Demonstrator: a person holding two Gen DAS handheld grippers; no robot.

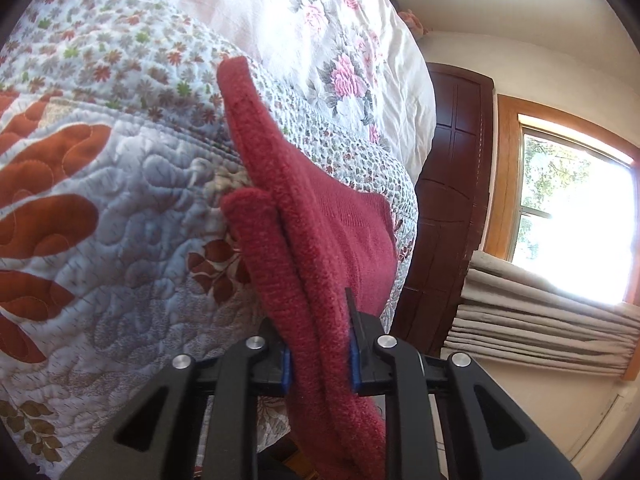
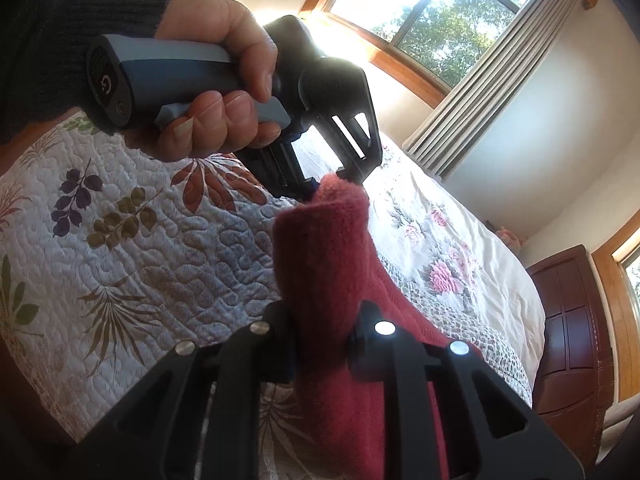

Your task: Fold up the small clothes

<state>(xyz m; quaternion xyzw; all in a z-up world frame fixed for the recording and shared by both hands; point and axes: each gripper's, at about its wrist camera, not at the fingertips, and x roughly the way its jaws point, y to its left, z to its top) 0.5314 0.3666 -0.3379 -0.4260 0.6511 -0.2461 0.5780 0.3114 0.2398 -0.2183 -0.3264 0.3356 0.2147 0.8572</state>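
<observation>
Holding both tools over the bed, we see the left tool point(image 2: 340, 178) from the right wrist view: a hand point(image 2: 218, 76) in a dark ribbed sleeve point(image 2: 60, 40) wraps its handle, fingers curled over the trigger, and the tool tilts down and to the right. Its tips are pinching the far end of the red garment point(image 2: 324, 264). In its own view the left tool point(image 1: 320, 360) has its blue-padded fingers point(image 1: 285, 368) pressed onto folded layers of the red garment point(image 1: 296, 216), which runs up and away from the pads over the quilt point(image 1: 120, 200).

Our right tool point(image 2: 322, 344) is closed on the near end of the same garment, its black fingers point(image 2: 362, 346) touching the cloth on both sides. The garment spans between the two tools, doubled into a thick fold, with a thinner knit part trailing down to the right toward the quilt point(image 2: 140, 240).

Only the right wrist view shows the hand, the sleeve and both tools together. Only the left wrist view shows the separate layered edges of the fold and the blue pads. Both views show the floral sheet point(image 1: 320, 32) at the far side of the bed, the dark wooden cabinet point(image 1: 452, 200), the window point(image 2: 428, 4) and the grey curtain point(image 2: 492, 76). We cannot tell what kind of garment it is.
</observation>
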